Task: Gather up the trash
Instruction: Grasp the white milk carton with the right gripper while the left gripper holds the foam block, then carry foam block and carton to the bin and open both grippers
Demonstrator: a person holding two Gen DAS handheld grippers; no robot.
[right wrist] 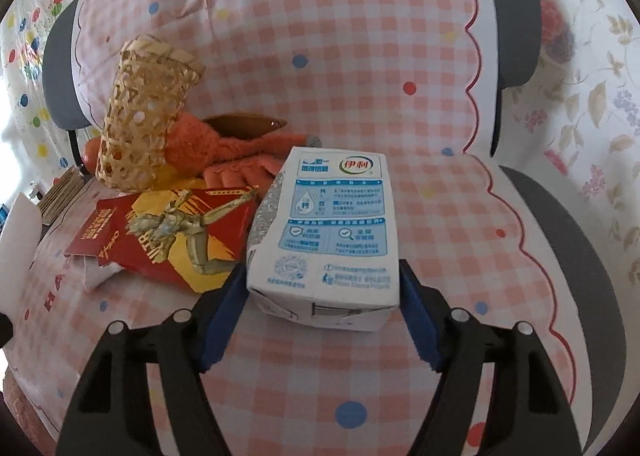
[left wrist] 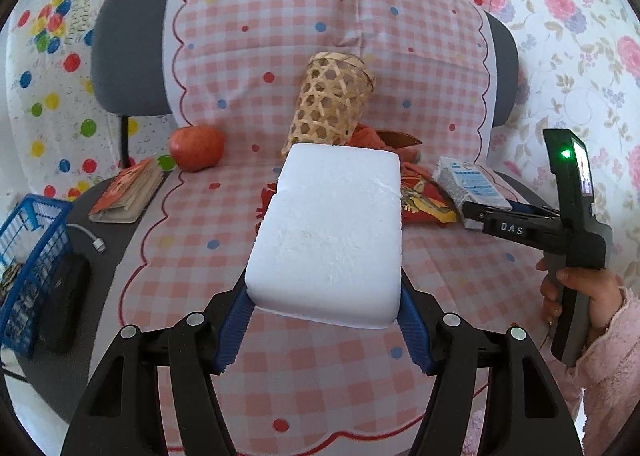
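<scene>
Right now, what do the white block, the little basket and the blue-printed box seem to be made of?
White block: probably foam polystyrene, matte and grainy, with a crumbly nick on one edge.
Basket: woven bamboo or cane strips, pale tan, with an open hexagonal weave.
Milk carton: coated paperboard, smooth with a slight sheen, printed, with folded seams at its end.
</scene>
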